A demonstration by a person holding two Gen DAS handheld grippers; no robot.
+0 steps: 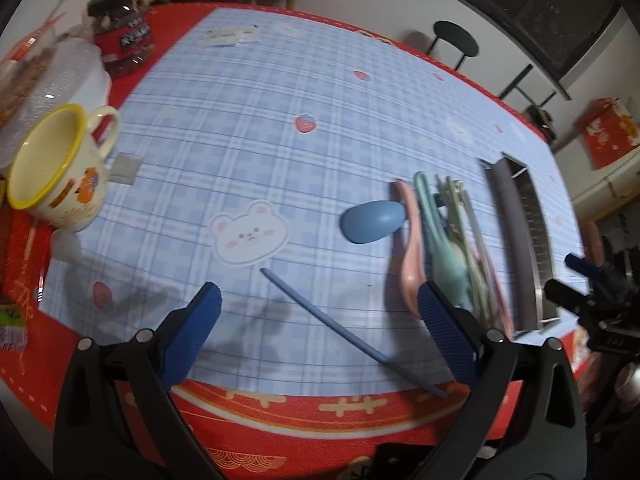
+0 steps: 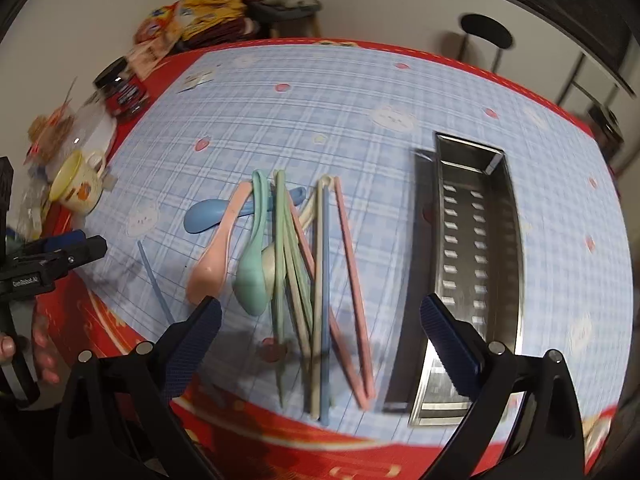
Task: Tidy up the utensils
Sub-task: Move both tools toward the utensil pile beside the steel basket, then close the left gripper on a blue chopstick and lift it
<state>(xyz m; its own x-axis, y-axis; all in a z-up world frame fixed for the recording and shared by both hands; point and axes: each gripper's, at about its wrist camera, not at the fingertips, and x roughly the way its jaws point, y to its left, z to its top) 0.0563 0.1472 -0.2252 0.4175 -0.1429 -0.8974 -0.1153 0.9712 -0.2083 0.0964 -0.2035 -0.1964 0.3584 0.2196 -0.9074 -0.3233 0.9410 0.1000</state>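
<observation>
A pile of pastel utensils lies on the blue checked cloth: a pink spoon [image 2: 212, 264], a mint spoon [image 2: 252, 276], a blue spoon [image 2: 206, 214], and several green, cream, blue and pink chopsticks [image 2: 320, 300]. One blue chopstick [image 1: 344, 328] lies apart between the left fingers. A steel perforated tray [image 2: 476, 264] stands to the right of the pile, with nothing in it. My left gripper [image 1: 320, 336] hovers open above the lone chopstick. Above the chopsticks and the tray's near end my right gripper [image 2: 320, 344] is also open, holding nothing.
A cream mug with a yellow rim [image 1: 56, 168] sits at the left. Behind it stand a clear plastic container [image 1: 68, 76] and a dark-lidded jar [image 1: 124, 36]. Snack packets [image 2: 208, 12] are heaped past the far edge. A black stool [image 1: 456, 40] and a red box [image 1: 608, 132] stand beyond the table.
</observation>
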